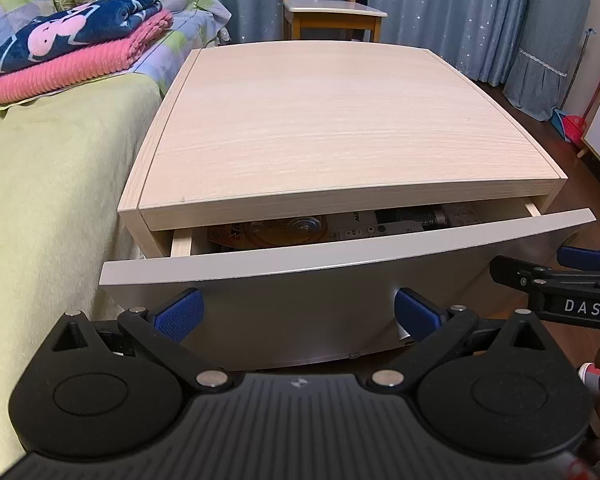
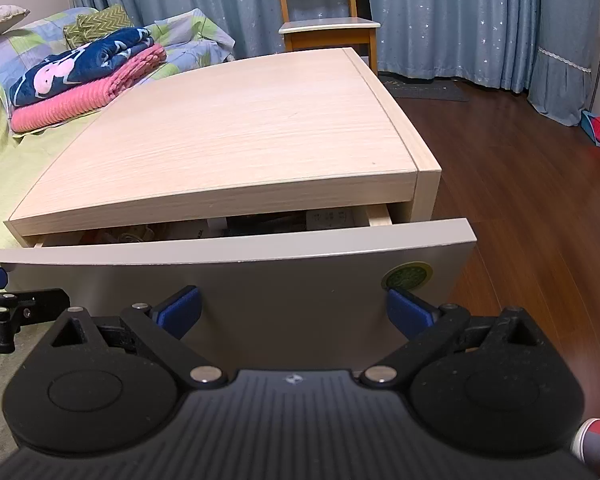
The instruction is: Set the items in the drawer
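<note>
One nightstand (image 1: 308, 128) ahead of the tongs, with one drawer (image 1: 340, 252) just beyond the fingertips; two folded blankets (image 1: 80, 52) far left; one chair (image 1: 332, 12) beyond; two remotes (image 1: 384, 229) inside, others unclear

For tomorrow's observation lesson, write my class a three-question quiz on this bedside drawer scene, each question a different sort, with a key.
1. True or false: the white-fronted drawer of the pale wooden nightstand is fully shut.
2. The left gripper holds: A) a remote, B) nothing, C) a blanket?
3. Fill in: the folded pink blanket lies under a navy ____ on the bed.

Key: 1 false, partly open; 2 B; 3 blanket.
</note>
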{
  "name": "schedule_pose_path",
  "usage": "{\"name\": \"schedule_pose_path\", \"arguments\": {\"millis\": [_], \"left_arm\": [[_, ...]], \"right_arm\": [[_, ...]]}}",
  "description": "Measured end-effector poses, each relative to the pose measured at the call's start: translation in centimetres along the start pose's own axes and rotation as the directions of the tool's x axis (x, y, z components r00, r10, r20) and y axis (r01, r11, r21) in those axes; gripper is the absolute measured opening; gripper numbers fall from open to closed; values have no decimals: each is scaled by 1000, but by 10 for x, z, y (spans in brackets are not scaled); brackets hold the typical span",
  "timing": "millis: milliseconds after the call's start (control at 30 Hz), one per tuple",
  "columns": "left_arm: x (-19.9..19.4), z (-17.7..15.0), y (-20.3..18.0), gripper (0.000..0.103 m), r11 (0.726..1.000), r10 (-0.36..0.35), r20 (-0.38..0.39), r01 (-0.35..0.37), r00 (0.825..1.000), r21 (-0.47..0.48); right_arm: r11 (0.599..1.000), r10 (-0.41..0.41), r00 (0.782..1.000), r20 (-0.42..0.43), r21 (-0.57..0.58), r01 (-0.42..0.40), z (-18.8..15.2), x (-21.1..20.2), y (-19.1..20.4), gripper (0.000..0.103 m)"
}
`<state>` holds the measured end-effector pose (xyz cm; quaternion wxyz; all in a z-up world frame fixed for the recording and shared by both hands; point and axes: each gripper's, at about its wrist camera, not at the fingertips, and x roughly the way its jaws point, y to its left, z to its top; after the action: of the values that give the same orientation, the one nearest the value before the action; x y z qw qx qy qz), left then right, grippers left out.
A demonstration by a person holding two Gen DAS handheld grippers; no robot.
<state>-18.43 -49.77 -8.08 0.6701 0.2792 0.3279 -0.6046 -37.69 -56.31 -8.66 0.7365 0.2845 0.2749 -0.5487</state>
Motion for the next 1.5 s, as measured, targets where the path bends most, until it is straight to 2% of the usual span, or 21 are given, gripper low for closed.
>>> {"name": "schedule_pose_path", "arguments": {"millis": [1167,1500], "left_arm": [[25,33,5,101,1000,-8,7,8,1000,-11],[26,32,3,101,1000,0,8,0,1000,-4]], "right_arm": [[1000,8,1000,0,0,-8,24,32,-1,99],[1000,7,1000,2,-2,-7,23,33,0,99]]}}
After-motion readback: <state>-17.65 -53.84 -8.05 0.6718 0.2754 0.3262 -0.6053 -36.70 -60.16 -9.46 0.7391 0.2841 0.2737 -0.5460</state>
